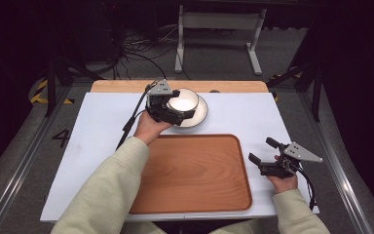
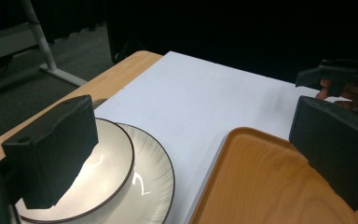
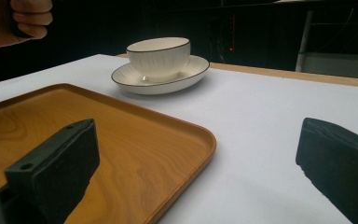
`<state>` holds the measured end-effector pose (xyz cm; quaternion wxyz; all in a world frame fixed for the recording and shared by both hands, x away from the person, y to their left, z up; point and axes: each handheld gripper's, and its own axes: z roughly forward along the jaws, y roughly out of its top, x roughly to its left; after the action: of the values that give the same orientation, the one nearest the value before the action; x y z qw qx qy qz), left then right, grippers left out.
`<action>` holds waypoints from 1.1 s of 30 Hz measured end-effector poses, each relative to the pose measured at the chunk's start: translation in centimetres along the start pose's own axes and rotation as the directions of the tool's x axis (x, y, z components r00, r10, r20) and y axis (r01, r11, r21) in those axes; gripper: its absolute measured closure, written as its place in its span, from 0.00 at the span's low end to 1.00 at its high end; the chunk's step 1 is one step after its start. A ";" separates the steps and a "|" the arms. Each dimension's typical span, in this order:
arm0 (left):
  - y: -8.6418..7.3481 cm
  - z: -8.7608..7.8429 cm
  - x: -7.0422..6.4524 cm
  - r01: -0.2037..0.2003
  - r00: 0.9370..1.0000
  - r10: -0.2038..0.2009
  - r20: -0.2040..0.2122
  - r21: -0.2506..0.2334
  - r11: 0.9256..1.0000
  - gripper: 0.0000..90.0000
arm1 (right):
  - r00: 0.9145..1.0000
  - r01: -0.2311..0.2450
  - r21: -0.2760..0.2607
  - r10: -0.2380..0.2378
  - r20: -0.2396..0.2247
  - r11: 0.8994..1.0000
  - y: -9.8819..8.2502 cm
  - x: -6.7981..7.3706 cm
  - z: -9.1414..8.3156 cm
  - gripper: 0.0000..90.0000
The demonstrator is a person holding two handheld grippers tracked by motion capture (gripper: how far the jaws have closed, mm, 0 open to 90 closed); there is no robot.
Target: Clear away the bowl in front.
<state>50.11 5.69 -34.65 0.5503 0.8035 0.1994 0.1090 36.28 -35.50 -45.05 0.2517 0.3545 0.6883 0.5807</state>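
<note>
A white ribbed bowl [image 1: 185,99] [image 2: 100,172] [image 3: 159,55] with a dark rim stands in a matching plate [image 1: 202,113] [image 2: 156,179] [image 3: 191,70] at the back middle of the table. My left gripper [image 1: 179,108] [image 2: 198,123] hovers at the bowl's left side and is open wide. One jaw is over the bowl and the other over the corner of the wooden tray [image 1: 195,170] [image 2: 261,186] [image 3: 121,135]. My right gripper [image 1: 262,150] [image 3: 198,140] [image 2: 335,79] is open beside the tray's right edge, holding nothing.
A white board [image 1: 253,117] covers the wooden tabletop [image 1: 126,86], whose bare strip shows at the back. The tray holds nothing. A white stand [image 1: 219,29] and cables [image 1: 136,53] lie on the floor beyond the table.
</note>
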 end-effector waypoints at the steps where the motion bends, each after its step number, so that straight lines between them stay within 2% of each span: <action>1: 0.1 0.2 0.1 0.000 1.000 -0.001 0.003 0.029 1.000 0.02 | 1.000 -0.001 0.000 0.001 0.000 1.000 0.0 0.0 0.0 0.00; 2: 0.1 0.2 0.1 0.000 1.000 -0.001 0.003 0.029 1.000 0.01 | 1.000 0.000 0.000 0.000 0.001 1.000 0.0 0.0 0.0 0.00; 4: 0.5 0.8 0.2 -0.030 1.000 0.031 -0.005 0.102 0.994 0.01 | 1.000 0.003 -0.001 -0.003 0.003 1.000 0.0 0.0 0.0 0.00; 5: 0.7 1.2 0.2 -0.072 0.997 0.074 -0.011 0.159 0.985 0.01 | 1.000 0.004 -0.001 -0.004 0.003 1.000 0.0 0.0 0.0 0.00; 6: 0.7 1.2 0.2 -0.072 0.997 0.074 -0.011 0.159 0.985 0.02 | 1.000 0.003 -0.001 -0.003 0.003 1.000 0.0 0.1 0.0 0.00; 7: 1.1 1.5 0.1 -0.114 0.993 0.119 -0.013 0.209 0.971 0.02 | 1.000 0.005 -0.001 -0.005 0.003 1.000 0.0 0.0 0.0 0.00; 8: 1.3 1.6 0.0 -0.132 0.990 0.138 -0.012 0.230 0.964 0.02 | 1.000 0.005 -0.001 -0.005 0.003 1.000 0.0 0.0 0.0 0.00; 9: 1.3 1.6 0.0 -0.132 0.990 0.138 -0.012 0.230 0.964 0.03 | 1.000 0.005 -0.001 -0.005 0.003 1.000 0.0 0.0 0.0 0.00; 10: 1.6 1.6 0.0 -0.161 0.985 0.173 -0.024 0.263 0.951 0.03 | 1.000 0.004 0.000 -0.004 0.001 1.000 0.0 0.1 0.0 0.00; 11: 1.8 1.6 0.1 -0.176 0.982 0.188 -0.019 0.275 0.945 0.03 | 1.000 0.005 0.002 -0.005 0.001 1.000 0.0 0.1 0.0 0.00; 12: 1.8 1.6 0.1 -0.176 0.982 0.188 -0.019 0.275 0.945 0.03 | 1.000 0.005 0.002 -0.005 0.001 1.000 0.0 0.1 0.0 0.00; 15: 2.2 1.7 0.7 -0.200 0.976 0.217 -0.021 0.318 0.927 0.03 | 1.000 0.007 0.002 -0.007 0.002 1.000 0.0 0.1 0.0 0.00; 16: 2.3 1.7 0.8 -0.197 0.976 0.217 -0.026 0.326 0.925 0.05 | 1.000 0.007 0.003 -0.007 0.003 1.000 0.0 0.1 0.0 0.00; 17: 2.4 1.7 1.0 -0.210 0.973 0.230 -0.021 0.334 0.919 0.06 | 1.000 0.007 0.003 -0.007 0.004 1.000 0.0 0.1 0.0 0.00; 19: 2.4 1.7 1.1 -0.207 0.973 0.228 -0.026 0.333 0.920 0.09 | 1.000 0.006 0.003 -0.006 0.005 1.000 0.0 0.1 0.0 0.00; 20: 2.8 1.7 1.4 -0.229 0.967 0.253 -0.025 0.351 0.908 0.09 | 1.000 0.004 0.005 -0.005 0.005 1.000 0.0 0.1 0.0 0.00; 22: 2.9 1.7 1.6 -0.242 0.963 0.267 -0.020 0.363 0.900 0.09 | 1.000 0.007 0.007 -0.007 0.006 1.000 0.0 0.1 0.1 0.00; 23: 2.9 1.7 1.6 -0.242 0.963 0.267 -0.020 0.363 0.900 0.10 | 1.000 0.007 0.007 -0.007 0.006 1.000 0.0 0.1 0.1 0.00; 24: 3.0 1.8 1.8 -0.241 0.964 0.266 -0.016 0.378 0.894 0.10 | 1.000 0.008 0.008 -0.008 0.006 1.000 0.0 0.1 0.1 0.00; 25: 3.1 2.0 1.9 -0.251 0.961 0.277 -0.011 0.387 0.887 0.11 | 1.000 0.008 0.011 -0.008 0.006 1.000 0.0 0.1 0.1 0.00; 26: 3.1 2.4 2.1 -0.266 0.956 0.293 -0.002 0.414 0.870 0.11 | 1.000 0.008 0.012 -0.008 0.006 1.000 0.0 0.1 0.1 0.00; 28: 3.0 2.6 2.2 -0.263 0.958 0.288 0.003 0.417 0.870 0.13 | 1.000 0.007 0.012 -0.007 0.005 1.000 0.0 0.1 0.1 0.00; 29: 3.0 2.9 2.4 -0.267 0.957 0.289 0.015 0.430 0.863 0.13 | 1.000 0.007 0.012 -0.007 0.005 1.000 0.0 0.1 0.1 0.00; 30: 3.0 3.0 2.6 -0.263 0.958 0.285 0.016 0.440 0.859 0.11 | 1.000 0.006 0.011 -0.006 0.007 1.000 0.0 0.2 0.1 0.00; 31: 3.0 3.2 3.3 -0.235 0.968 0.251 0.023 0.442 0.866 0.10 | 1.000 0.006 0.011 -0.007 0.007 1.000 0.0 0.2 0.1 0.00; 32: 2.9 3.3 3.6 -0.217 0.972 0.233 0.021 0.449 0.867 0.09 | 1.000 0.007 0.011 -0.007 0.007 1.000 0.0 0.2 0.1 0.00; 33: 2.9 3.3 3.6 -0.217 0.972 0.233 0.021 0.449 0.867 0.09 | 1.000 0.007 0.011 -0.007 0.007 1.000 0.0 0.2 0.1 0.00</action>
<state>55.20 3.55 -33.38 0.3301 0.9243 0.1335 0.1371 36.25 -35.31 -45.09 0.2540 0.3555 0.6920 0.5747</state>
